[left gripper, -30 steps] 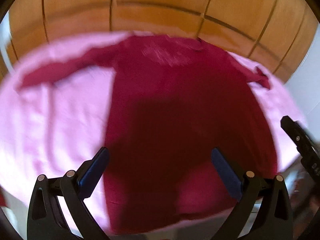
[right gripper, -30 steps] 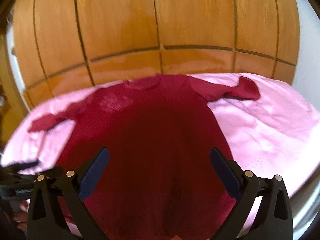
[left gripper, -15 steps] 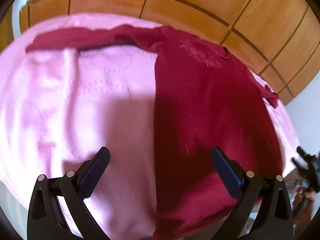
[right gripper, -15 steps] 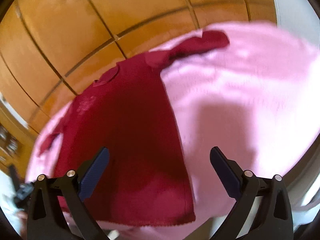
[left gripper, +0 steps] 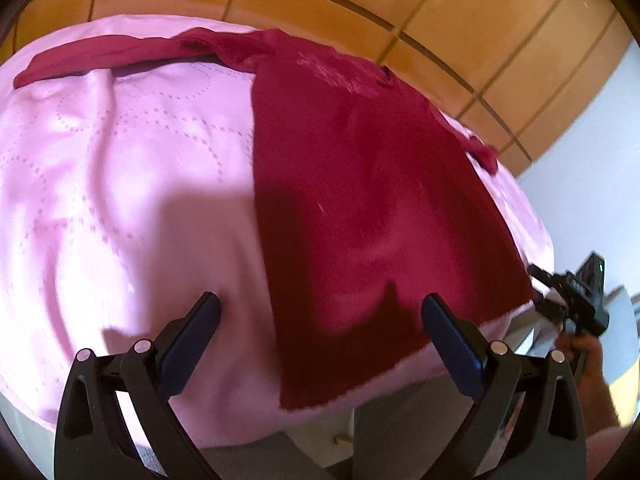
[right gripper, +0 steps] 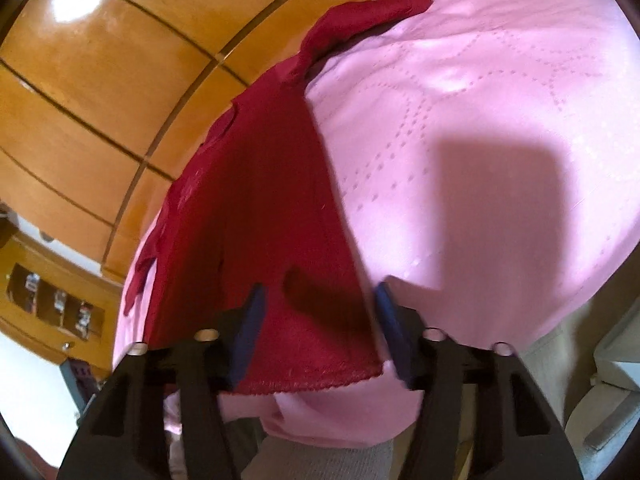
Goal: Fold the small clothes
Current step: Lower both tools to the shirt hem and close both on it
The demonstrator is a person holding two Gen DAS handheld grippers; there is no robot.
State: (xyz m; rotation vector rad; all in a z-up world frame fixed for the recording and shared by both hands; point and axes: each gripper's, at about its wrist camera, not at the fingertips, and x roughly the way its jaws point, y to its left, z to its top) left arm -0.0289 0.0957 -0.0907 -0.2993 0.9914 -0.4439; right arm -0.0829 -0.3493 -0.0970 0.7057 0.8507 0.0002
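Observation:
A dark red long-sleeved top (left gripper: 360, 184) lies flat on a pink quilted bedspread (left gripper: 112, 184), sleeves spread to both sides. My left gripper (left gripper: 320, 336) is open and empty, just above the top's near left hem corner. My right gripper (right gripper: 318, 316) hovers over the top's near right hem corner (right gripper: 360, 364), its jaws half closed with a gap between them and the cloth lying flat under them. The top (right gripper: 256, 216) runs away from it towards the far sleeve (right gripper: 360, 20). The right gripper also shows at the right edge of the left wrist view (left gripper: 576, 300).
A wooden panelled headboard (left gripper: 360, 4) stands behind the bed. The bed's near edge and grey base (right gripper: 332, 460) lie just under both grippers. A wooden cabinet (right gripper: 48, 300) stands at the left. A white wall (left gripper: 592, 140) is at the right.
Both grippers have moved apart to the top's two near hem corners and come lower. The right gripper's jaws have narrowed from wide open. The top has not moved.

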